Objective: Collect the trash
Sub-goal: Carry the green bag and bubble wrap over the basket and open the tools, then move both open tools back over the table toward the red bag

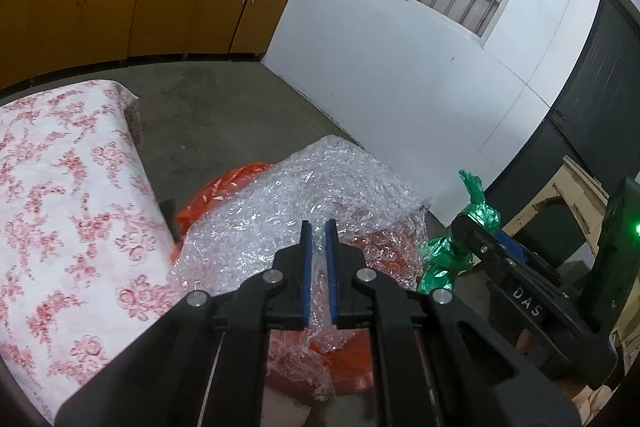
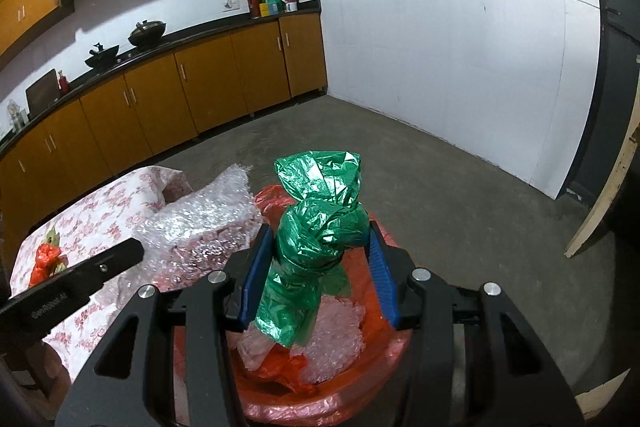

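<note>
Right gripper (image 2: 316,267) clamps knotted green bag (image 2: 316,223) over red-lined bin (image 2: 340,403). Left gripper (image 1: 319,267), nearly shut, pinches bubble wrap (image 1: 320,183) at bin's ten o'clock. Advice: centre both, release low.

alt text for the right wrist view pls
The right gripper clamps a knotted green bag above an orange-lined bin holding bubble wrap. Floral table at left, kitchen cabinets behind.
</note>
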Tool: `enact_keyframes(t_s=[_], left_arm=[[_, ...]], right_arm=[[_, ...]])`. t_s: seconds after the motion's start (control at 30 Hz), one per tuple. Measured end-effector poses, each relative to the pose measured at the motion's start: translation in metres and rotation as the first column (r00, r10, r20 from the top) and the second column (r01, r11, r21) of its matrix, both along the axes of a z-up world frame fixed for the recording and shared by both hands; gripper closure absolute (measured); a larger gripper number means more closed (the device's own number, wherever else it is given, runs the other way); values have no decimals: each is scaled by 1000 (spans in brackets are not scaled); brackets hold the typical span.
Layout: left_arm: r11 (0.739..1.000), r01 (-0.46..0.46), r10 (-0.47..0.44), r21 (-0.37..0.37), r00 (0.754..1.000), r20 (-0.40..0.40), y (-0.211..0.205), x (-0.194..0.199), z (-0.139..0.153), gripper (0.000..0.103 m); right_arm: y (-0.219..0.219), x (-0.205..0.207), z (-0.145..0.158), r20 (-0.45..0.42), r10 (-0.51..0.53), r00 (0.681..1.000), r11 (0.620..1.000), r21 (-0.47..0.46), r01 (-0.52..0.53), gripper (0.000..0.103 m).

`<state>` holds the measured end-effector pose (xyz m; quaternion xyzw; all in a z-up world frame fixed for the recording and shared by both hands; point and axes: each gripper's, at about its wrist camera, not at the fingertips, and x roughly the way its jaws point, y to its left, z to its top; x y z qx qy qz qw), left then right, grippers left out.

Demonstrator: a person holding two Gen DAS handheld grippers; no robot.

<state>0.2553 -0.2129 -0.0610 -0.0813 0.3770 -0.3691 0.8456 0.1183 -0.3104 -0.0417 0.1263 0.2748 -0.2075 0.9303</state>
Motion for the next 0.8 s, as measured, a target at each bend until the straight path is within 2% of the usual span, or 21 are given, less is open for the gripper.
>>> enact_keyframes(t_s=[0.23, 0.4, 0.5, 0.8], left_arm=[[1000, 9, -9, 3, 999, -44, -12, 9, -12, 93], [1000, -1, 1, 8, 997, -73, -8, 13, -20, 83], [999, -32, 33, 20, 997, -65, 3, 14, -23, 73], [978, -193, 195, 82, 981, -16, 60, 21, -21, 58]], right_arm=[[-6, 4, -3, 3, 4, 1000, 1000, 26, -4, 55], [-9, 6, -9, -4, 19, 1000, 998, 52, -18, 51], [-8, 5, -11, -2, 18, 1000, 998, 56, -18, 42], [-2, 3, -15, -21, 14, 1000, 999, 33, -14, 41]])
